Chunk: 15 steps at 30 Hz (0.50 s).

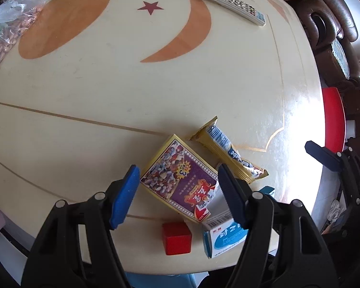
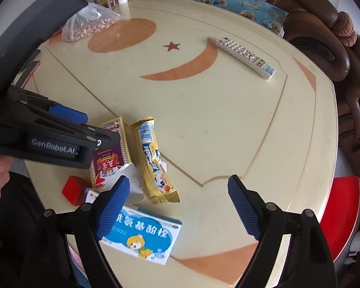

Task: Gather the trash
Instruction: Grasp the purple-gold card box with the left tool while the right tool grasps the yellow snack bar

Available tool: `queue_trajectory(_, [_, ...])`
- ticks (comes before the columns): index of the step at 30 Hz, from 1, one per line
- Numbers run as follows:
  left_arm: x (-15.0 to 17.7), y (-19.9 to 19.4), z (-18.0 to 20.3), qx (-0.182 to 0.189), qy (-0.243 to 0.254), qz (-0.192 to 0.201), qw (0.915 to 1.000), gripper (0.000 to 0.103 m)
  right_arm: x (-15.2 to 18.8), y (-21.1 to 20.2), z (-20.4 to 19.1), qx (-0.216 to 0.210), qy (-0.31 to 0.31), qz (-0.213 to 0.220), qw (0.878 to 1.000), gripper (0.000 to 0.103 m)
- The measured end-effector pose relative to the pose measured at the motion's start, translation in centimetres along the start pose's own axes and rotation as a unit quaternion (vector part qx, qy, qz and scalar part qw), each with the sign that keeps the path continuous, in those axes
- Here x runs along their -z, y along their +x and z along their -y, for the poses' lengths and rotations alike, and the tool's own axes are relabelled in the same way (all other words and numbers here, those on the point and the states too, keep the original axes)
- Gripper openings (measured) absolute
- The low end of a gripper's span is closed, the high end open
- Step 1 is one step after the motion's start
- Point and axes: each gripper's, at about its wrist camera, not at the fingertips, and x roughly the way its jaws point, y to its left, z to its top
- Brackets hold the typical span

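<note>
While both claws hang wide and empty, the trash lies clustered at the counter's near edge.
Left claw (image 1: 178, 182) straddles the purple card box (image 1: 180, 182); the gold wrapper (image 1: 228, 151) lies just beside it, with the red cube (image 1: 176, 238) near the edge. Right claw (image 2: 177, 201) hovers above the blue-and-white box (image 2: 144, 237); a remote (image 2: 246, 56) rests near the far edge.

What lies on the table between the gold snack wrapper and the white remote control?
Nothing: in the right wrist view, only bare cream tabletop lies between the gold snack wrapper and the remote control.
</note>
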Motion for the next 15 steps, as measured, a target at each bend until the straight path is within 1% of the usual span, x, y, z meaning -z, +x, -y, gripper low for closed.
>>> queue_trajectory(3, [0.2, 0.6, -0.2, 0.003, -0.010, -0.004, 0.9999, 0.066, 0.0, 0.6, 0.0, 0.001, -0.004, -0.001, 1.000, 0.082])
queue_trajectory(5, [0.3, 0.5, -0.4, 0.000, -0.020, 0.006, 0.9998, 0.066, -0.1, 1.0, 0.1, 0.003, -0.006, -0.002, 1.000, 0.082])
queue_trajectory(8, [0.2, 0.4, -1.0, 0.014, -0.047, 0.011, 0.9988, 0.066, -0.1, 1.6, 0.1, 0.005, -0.009, -0.004, 1.000, 0.082])
queue_trajectory(12, [0.8, 0.3, -1.2, 0.020, -0.059, 0.009, 0.9980, 0.067, -0.2, 2.2, 0.1, 0.006, -0.013, -0.005, 1.000, 0.082])
queue_trajectory(14, [1.0, 0.2, -1.6, 0.034, -0.084, 0.006, 0.9958, 0.067, -0.2, 2.6, 0.0, 0.008, -0.017, -0.006, 1.000, 0.082])
queue_trajectory(15, [1.1, 0.2, -1.7, 0.039, -0.092, 0.006, 0.9950, 0.070, -0.2, 2.7, 0.1, 0.008, -0.017, -0.007, 1.000, 0.082])
